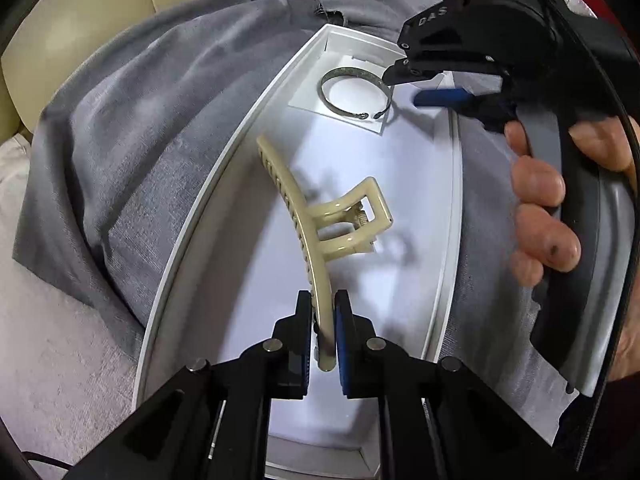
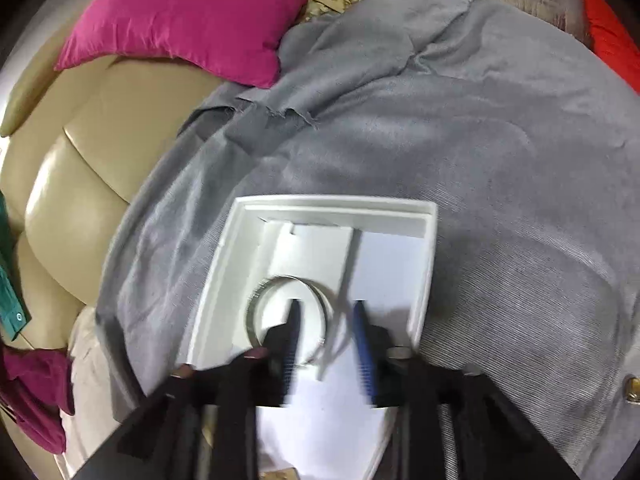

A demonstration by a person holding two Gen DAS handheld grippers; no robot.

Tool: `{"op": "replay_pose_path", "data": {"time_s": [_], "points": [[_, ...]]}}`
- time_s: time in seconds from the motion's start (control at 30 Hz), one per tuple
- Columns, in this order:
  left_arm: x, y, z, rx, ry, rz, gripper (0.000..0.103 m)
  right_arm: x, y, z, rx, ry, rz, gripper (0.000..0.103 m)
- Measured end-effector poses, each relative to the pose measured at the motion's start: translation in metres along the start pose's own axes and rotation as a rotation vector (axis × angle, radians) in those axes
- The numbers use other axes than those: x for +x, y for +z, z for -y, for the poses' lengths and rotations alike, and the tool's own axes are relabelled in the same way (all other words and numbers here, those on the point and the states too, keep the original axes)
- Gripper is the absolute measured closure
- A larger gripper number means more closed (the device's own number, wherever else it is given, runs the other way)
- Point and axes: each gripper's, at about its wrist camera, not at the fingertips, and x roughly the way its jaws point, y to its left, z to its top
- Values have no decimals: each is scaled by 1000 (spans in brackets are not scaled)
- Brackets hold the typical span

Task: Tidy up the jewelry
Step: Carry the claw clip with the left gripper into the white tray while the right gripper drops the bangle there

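Observation:
A cream hair claw clip lies in a shallow white box, and my left gripper is shut on its near end. A silver open bangle lies on a white card at the box's far end. My right gripper hovers open just right of the bangle, holding nothing. In the right wrist view, which is blurred, the right gripper is open over the bangle, with its left finger over the ring, inside the box.
The box rests on a grey cloth spread over a beige sofa. A magenta cushion lies behind. A red item sits at the far right. A hand holds the right gripper's handle.

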Motion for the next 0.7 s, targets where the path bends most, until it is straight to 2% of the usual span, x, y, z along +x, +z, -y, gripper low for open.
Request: {"op": "replay_pose_path", "data": {"time_s": [0.1,0.27,0.4,0.5,0.53,0.57,0.6,0.7], "points": [[4,2,-3,-11,14,-8,92,-1,-2,4,13,-16,-12,68],[5,3,0,-5,37,-3,92,-5,-9,8,-6,-151,-51,70],[8,-2,13,29,24,-24,93,-26,-22,40,40,-215,-39,71],[9,-9,30,85,55,-21,94,-42,-30,71,82,-253,-23,71],[9,-11,35,91,51,-22,94,-46,-32,78,91,-259,-16,71],[8,-12,38,90,44,-23,94,-52,-33,87,107,-261,-6,76],[8,-14,41,89,27,-32,94,-58,-34,101,137,-235,-1,77],[7,-18,53,107,0,-38,94,-67,-34,122,180,-229,7,79]]}}
